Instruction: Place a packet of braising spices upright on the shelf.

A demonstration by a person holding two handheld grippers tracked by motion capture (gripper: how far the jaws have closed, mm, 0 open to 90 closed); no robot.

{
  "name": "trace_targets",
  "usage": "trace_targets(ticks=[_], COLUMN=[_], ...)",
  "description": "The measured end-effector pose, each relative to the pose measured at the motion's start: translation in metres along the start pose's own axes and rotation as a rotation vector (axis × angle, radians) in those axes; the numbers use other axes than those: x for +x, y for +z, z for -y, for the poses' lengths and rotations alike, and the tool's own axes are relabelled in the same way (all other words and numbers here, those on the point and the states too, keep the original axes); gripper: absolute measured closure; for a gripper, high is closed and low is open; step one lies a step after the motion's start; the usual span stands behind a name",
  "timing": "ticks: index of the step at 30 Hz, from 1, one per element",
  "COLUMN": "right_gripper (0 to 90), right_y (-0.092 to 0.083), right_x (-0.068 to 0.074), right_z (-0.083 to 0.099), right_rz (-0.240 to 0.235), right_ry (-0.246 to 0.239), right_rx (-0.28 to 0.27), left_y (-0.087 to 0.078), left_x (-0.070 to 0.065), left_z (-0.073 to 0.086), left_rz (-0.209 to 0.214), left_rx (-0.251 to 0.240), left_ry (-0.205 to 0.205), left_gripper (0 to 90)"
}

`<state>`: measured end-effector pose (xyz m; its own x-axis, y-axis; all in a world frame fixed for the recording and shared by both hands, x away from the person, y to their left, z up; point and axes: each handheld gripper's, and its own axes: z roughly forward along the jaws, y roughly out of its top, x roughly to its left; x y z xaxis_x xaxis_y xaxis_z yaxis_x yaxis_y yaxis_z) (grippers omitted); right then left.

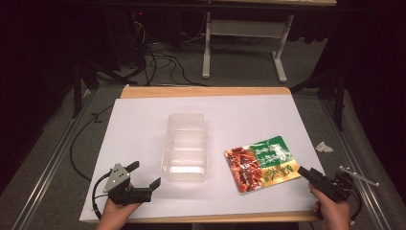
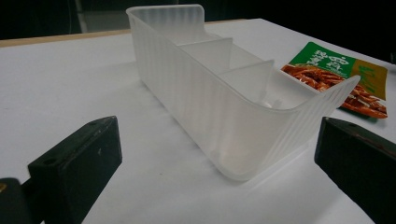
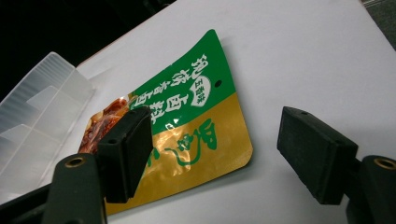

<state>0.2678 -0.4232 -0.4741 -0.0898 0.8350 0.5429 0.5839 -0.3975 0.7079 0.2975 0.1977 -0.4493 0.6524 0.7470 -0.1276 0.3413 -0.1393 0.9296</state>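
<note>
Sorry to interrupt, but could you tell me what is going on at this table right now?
A person holds a claw in each hand over a white-covered table. The right claw is open beside the corner of a flat snack packet. The left claw is open, facing a clear divided bin. Nothing is gripped yet.

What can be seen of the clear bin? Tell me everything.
The bin is a long, translucent, ribbed plastic tray, open on top, with two dividers making three compartments, all apparently empty. It stands upright near the middle of the white table, its long side running away from the person. The packet lies to its right, apart. Nothing grips it.
</note>
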Motion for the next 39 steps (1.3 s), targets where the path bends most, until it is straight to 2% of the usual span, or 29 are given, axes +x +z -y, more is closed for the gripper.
trace_targets(ticks=[7,8,13,15,19,24,31,39], right_gripper=[32.6,32.7,32.0,31.9,31.9,30.6,30.1,30.3], right_y=[-0.001,-0.001,0.001,0.001,0.0,0.002,0.003,0.004], right_x=[-0.001,-0.001,-0.003,-0.003,-0.005,-0.011,-0.013,-0.014], right_z=[0.0,0.0,0.0,0.0,0.0,-0.001,0.0,0.001], right_rz=[-0.005,-0.006,-0.009,-0.017,-0.022,-0.022,-0.025,-0.032], right_ry=[0.025,0.048,0.074,0.109,0.123,0.165,0.173,0.194], right_rx=[0.008,0.017,0.039,0.045,0.051,0.06,0.06,0.064], left_y=[0.0,0.0,0.0,0.001,0.001,0.002,0.002,0.001], left_x=[-0.001,-0.001,-0.001,-0.001,-0.002,-0.002,-0.002,0.001], left_z=[0.0,0.0,0.0,0.0,0.0,0.0,0.001,0.001], left_rz=[0.001,0.001,0.002,-0.001,-0.003,-0.003,0.001,-0.002], left_rx=[0.002,0.003,0.001,0.007,0.007,0.008,0.011,0.001], left_ry=[0.003,0.004,0.005,0.003,0.004,0.008,0.009,-0.009], left_gripper=[1.4,1.4,1.4,1.4,1.4,1.4,1.4,1.4])
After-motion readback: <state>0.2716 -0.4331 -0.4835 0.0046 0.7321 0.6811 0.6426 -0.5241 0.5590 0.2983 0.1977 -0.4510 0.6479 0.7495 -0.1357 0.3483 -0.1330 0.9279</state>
